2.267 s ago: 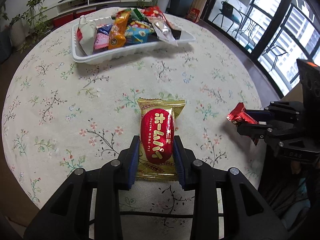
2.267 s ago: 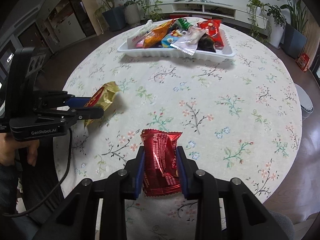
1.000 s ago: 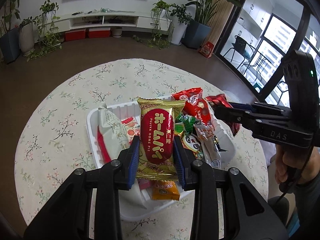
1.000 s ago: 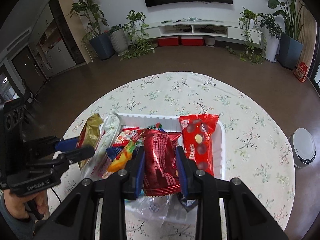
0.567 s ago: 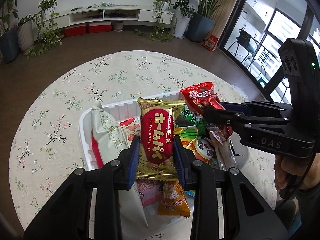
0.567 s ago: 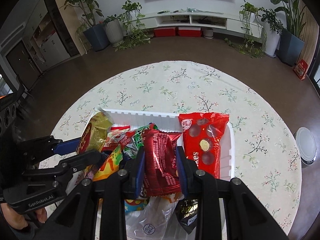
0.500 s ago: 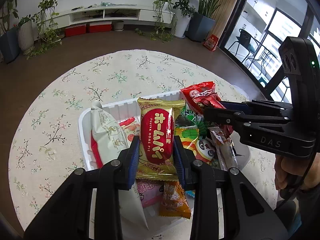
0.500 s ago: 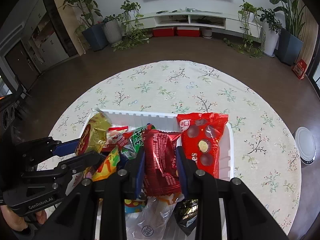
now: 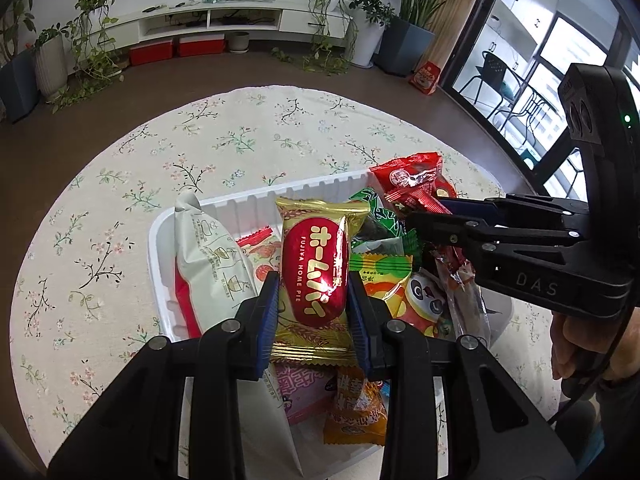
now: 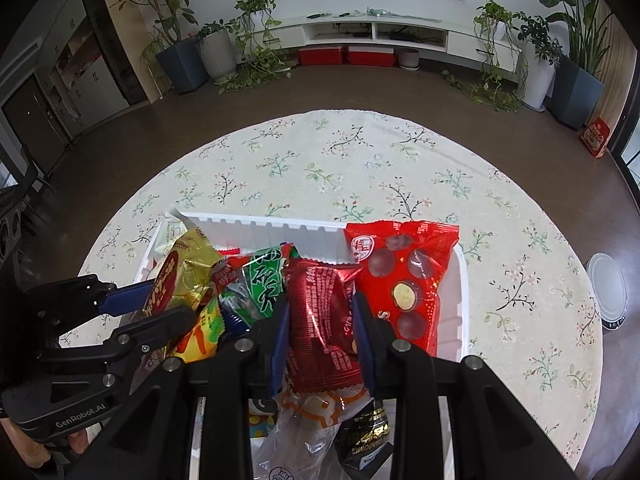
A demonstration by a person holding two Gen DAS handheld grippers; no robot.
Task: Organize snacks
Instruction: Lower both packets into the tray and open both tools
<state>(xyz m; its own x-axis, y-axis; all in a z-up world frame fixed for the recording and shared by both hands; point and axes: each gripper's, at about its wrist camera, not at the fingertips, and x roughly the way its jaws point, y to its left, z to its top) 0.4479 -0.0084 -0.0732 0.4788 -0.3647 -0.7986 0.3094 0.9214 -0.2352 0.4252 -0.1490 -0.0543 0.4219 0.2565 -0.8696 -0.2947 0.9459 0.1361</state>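
Between my left jaws (image 9: 313, 300) sat the gold-and-red pie packet (image 9: 316, 264), pinched across its lower half by both blue pads, its long axis running away from me. I held it low on the wrapper, I judge, so the free top end could go down into the tray first. It looked a puffy foil pillow pack: gold crimped ends, a glossy red oval with gold lettering, soft enough to dent where the pads pressed.

My right jaws (image 10: 320, 320) were closed the same way on a dark red foil packet (image 10: 320, 312), ridged and crinkled, with small white print I could not read. Both packets hung over the pile, and whether they touched what lay under them I could not tell.

Just below and beyond both jaws lay the white tray (image 9: 288, 192), ribbed along its far wall and already crowded. Left of my left jaws a pale cream pouch (image 9: 208, 260) leaned against the tray wall; under them lay a pink packet (image 9: 300, 388) and an orange one (image 9: 356, 412). Right of my right jaws a bright red bag printed with chocolate balls (image 10: 404, 280) lay along the tray's side. To my eye the drop would need a gap, since little bare tray floor showed.

Beyond the tray stretched the round counter (image 10: 360, 152) under its flowered cloth.
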